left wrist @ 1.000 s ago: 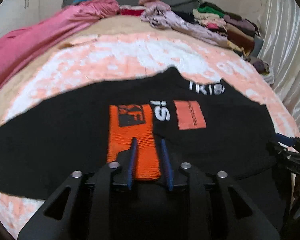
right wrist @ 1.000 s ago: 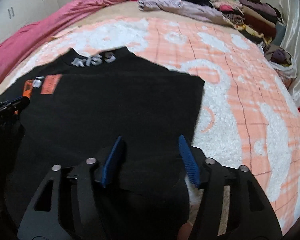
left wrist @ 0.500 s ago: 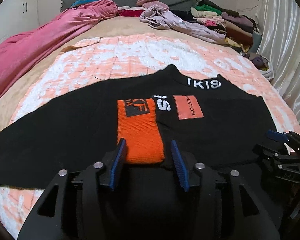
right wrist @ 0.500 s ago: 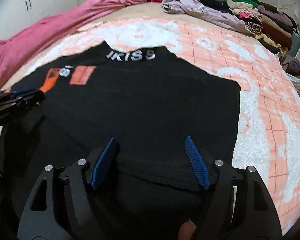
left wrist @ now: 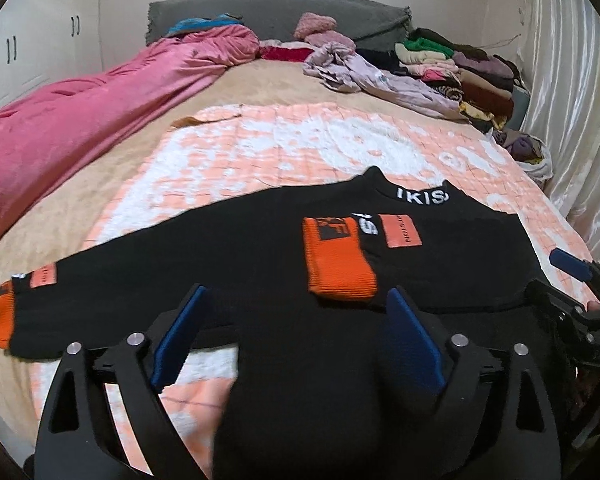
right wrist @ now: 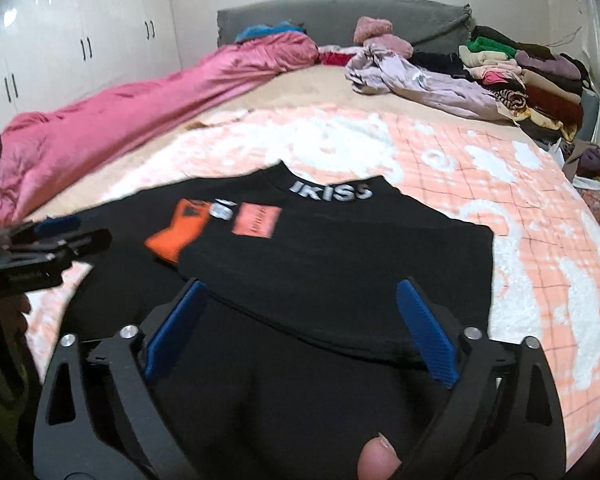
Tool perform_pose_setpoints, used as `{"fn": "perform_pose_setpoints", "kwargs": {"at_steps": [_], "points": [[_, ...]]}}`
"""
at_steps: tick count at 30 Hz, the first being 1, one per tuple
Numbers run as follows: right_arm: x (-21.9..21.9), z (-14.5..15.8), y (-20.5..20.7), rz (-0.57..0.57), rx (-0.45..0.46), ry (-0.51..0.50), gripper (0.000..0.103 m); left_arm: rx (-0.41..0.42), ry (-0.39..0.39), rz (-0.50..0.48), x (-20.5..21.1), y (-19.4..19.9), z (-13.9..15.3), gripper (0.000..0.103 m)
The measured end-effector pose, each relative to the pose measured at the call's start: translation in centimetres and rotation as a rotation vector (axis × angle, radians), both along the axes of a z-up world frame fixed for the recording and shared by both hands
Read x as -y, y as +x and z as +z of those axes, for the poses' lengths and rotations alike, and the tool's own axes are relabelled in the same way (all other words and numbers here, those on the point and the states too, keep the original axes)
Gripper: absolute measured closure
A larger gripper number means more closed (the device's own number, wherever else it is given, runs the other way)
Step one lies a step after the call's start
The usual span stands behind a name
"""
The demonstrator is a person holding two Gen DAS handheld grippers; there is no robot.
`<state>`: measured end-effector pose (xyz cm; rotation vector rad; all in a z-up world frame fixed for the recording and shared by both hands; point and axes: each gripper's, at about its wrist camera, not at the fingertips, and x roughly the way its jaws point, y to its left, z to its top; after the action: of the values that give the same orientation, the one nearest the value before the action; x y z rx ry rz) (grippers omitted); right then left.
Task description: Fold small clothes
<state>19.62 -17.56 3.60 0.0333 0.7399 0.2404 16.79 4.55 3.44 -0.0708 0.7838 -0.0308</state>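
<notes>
1. Hidden from view: the lower hem of the black sweater runs off the bottom of the left wrist frame behind the left gripper, and its near part is blurred there. The white collar lettering is partly cut by a fold, and the print on the orange patch is too small to read.

2. The sweater lies spread across the lower half of both frames on an orange-and-white quilt. One sleeve is folded over the chest, its orange cuff near centre frame; the other sleeve stretches to the left edge, its orange cuff at lower left.

3. The left gripper points up the bed from bottom centre, its blue pads set wide apart with black fabric between them; whether the pads touch the cloth cannot be told. The right gripper's tip enters at the right edge of this frame.

4. The right gripper likewise sits at bottom centre of its own frame, blue pads spread wide over the sweater's folded edge, gripping nothing. A fingertip shows at the bottom edge.

5. A pink blanket fills the upper left and stacked clothes the upper right, against a grey headboard.
</notes>
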Motion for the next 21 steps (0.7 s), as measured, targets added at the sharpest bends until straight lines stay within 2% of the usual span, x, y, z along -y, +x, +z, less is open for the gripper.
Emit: {"fn": "perform_pose_setpoints", "kwargs": {"at_steps": [3, 9, 10, 21], "points": [[-1.9, 0.1, -0.7, 0.022, -0.002, 0.029, 0.009, 0.010, -0.007, 0.026, -1.8, -0.8, 0.5, 0.012], [-5.8, -0.6, -1.2, 0.058, -0.029, 0.013, 0.009, 0.016, -0.019, 0.088, -5.6, -2.1, 0.9, 0.012], [-6.6, -0.6, -1.3, 0.070, -0.033, 0.011, 0.009, 0.014, -0.017, 0.102, -6.2, -2.4, 0.9, 0.008], [-14.6, -0.3, -2.3, 0.185, -0.019, -0.082, 0.009, -0.013, -0.064, 0.356, -17.5, -5.4, -0.1, 0.006]]}}
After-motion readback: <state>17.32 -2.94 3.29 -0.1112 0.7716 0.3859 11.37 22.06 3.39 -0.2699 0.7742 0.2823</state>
